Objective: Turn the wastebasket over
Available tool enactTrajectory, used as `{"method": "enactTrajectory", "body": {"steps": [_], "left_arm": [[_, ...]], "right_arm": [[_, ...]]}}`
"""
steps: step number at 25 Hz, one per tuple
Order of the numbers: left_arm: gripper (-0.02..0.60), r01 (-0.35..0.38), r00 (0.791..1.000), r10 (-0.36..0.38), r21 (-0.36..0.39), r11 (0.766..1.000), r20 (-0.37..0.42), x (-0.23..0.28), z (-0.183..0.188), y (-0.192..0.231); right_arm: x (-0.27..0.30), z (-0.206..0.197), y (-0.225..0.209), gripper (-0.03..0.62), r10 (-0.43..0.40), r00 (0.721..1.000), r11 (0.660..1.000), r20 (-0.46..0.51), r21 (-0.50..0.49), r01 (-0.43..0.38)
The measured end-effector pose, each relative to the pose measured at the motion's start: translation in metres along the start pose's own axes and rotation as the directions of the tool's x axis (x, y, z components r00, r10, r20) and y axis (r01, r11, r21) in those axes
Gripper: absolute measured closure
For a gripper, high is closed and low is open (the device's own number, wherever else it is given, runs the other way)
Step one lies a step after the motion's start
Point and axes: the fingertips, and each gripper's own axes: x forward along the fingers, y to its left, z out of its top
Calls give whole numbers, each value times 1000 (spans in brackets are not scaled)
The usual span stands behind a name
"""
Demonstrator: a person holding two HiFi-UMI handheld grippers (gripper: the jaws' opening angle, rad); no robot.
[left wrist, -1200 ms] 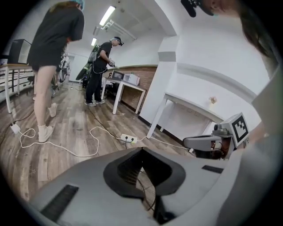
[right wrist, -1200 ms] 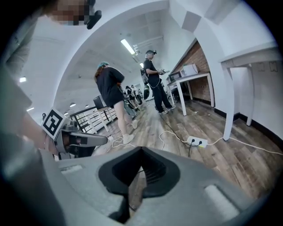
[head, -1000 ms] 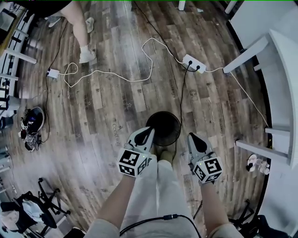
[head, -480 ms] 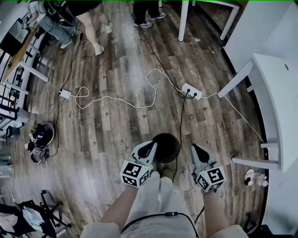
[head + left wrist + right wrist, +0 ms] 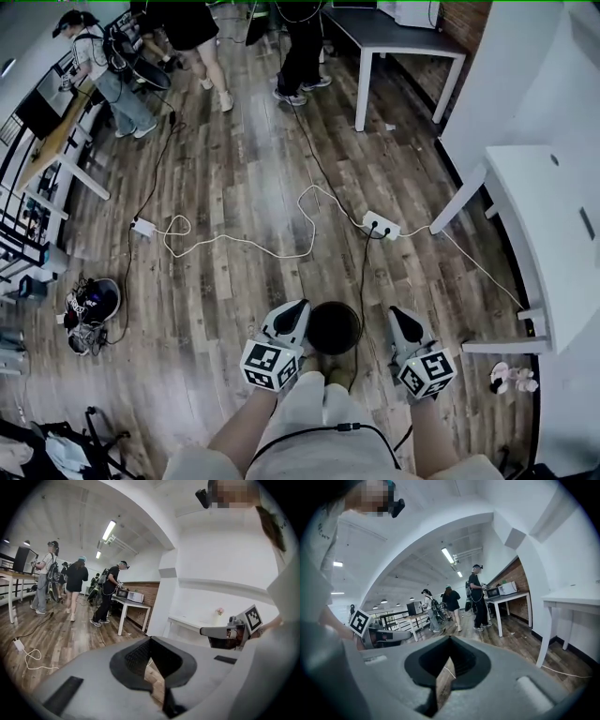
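Note:
The wastebasket (image 5: 334, 327), black and round, stands upright on the wood floor with its open mouth up, just in front of the person's feet. My left gripper (image 5: 301, 307) hangs to its left and my right gripper (image 5: 397, 314) to its right, both well above the floor and touching nothing. In the left gripper view the left gripper's (image 5: 150, 640) jaws meet tip to tip with nothing between them. The right gripper's (image 5: 450, 639) jaws are likewise closed and empty in the right gripper view. Both point out across the room, and the basket is hidden in both gripper views.
A power strip (image 5: 380, 226) and a looping white cable (image 5: 244, 242) lie on the floor beyond the basket. A white table (image 5: 553, 234) stands at the right, a dark-topped table (image 5: 394, 37) at the back. Several people (image 5: 300, 47) stand far off. Shoes (image 5: 89, 309) lie at left.
Both grippers and the head camera have risen away from the floor. The wastebasket now looks smaller and more of the room shows. The basket has stayed in place, upright.

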Motion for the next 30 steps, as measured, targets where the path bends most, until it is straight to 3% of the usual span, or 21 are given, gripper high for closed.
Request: {"method": "enactTrajectory", "body": {"steps": [12, 18, 23, 30], "left_arm": [[583, 9, 997, -18, 116, 993, 76, -32, 83, -11], [583, -10, 988, -7, 105, 994, 155, -47, 134, -5], [583, 25, 985, -53, 170, 985, 165, -57, 155, -29], [583, 10, 978, -35, 121, 993, 206, -68, 168, -28]], "right_arm": [[-30, 73, 23, 595, -9, 997, 999, 73, -31, 12], [-45, 110, 28, 595, -25, 992, 999, 123, -27, 28], [-55, 135, 35, 595, -29, 987, 999, 161, -35, 35], [-60, 152, 49, 595, -11, 981, 998, 193, -51, 21]]}}
